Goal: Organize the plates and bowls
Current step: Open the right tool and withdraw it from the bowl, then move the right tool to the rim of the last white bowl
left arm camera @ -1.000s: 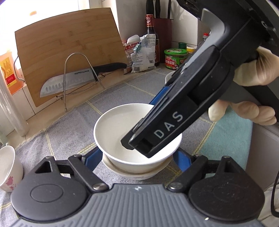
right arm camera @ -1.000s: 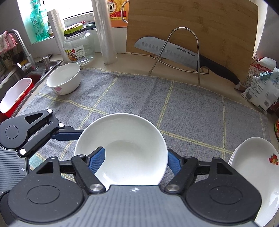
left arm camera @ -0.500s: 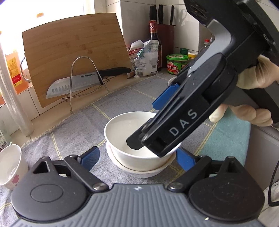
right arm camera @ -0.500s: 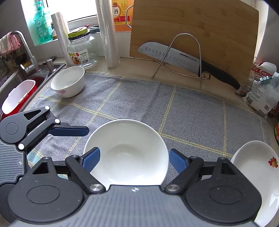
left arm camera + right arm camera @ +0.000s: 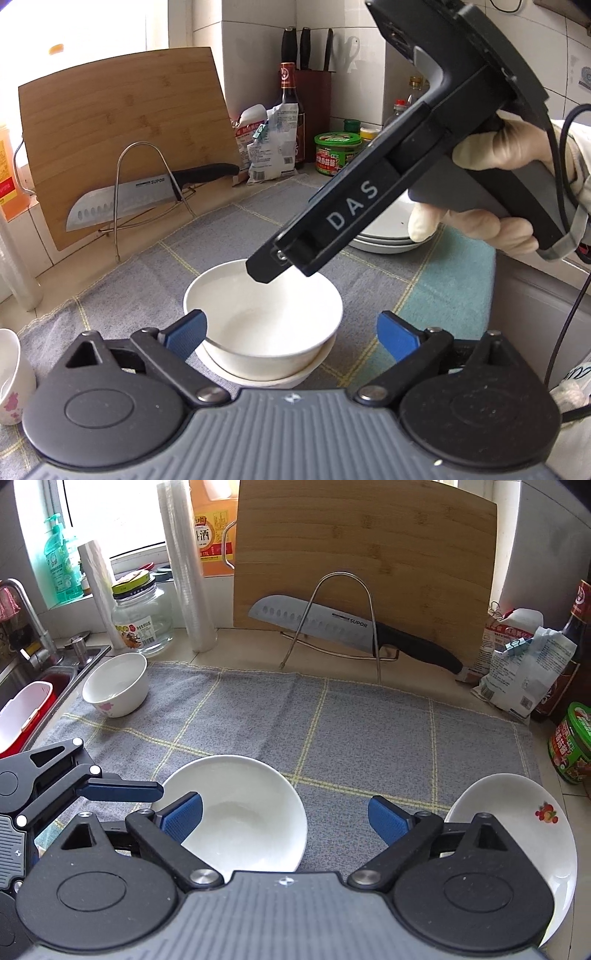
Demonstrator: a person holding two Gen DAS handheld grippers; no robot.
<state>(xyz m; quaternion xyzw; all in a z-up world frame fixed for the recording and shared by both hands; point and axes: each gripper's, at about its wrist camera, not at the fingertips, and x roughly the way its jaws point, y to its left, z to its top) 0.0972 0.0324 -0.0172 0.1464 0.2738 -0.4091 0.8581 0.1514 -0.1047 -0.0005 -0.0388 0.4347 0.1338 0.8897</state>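
Note:
A plain white bowl (image 5: 266,321) sits nested in another white bowl (image 5: 258,376) on the grey checked cloth; it also shows in the right wrist view (image 5: 240,812). My left gripper (image 5: 291,336) is open and empty, pulled back from the stack. My right gripper (image 5: 284,816) is open and empty, lifted above the bowl; its body (image 5: 369,199) crosses the left wrist view. A small flowered bowl (image 5: 116,688) stands at the cloth's far left. A stack of white plates (image 5: 524,834) lies at the right, also in the left wrist view (image 5: 388,229).
A bamboo cutting board (image 5: 365,565) leans at the back with a knife (image 5: 332,622) on a wire stand. A glass jar (image 5: 142,620), bottles, bags (image 5: 524,668) and a green tub (image 5: 570,747) line the back. The sink (image 5: 22,701) is far left.
Both grippers have drawn back and up from the stacked bowls. The right gripper has risen out of the bowl, and the left fingers no longer flank it.

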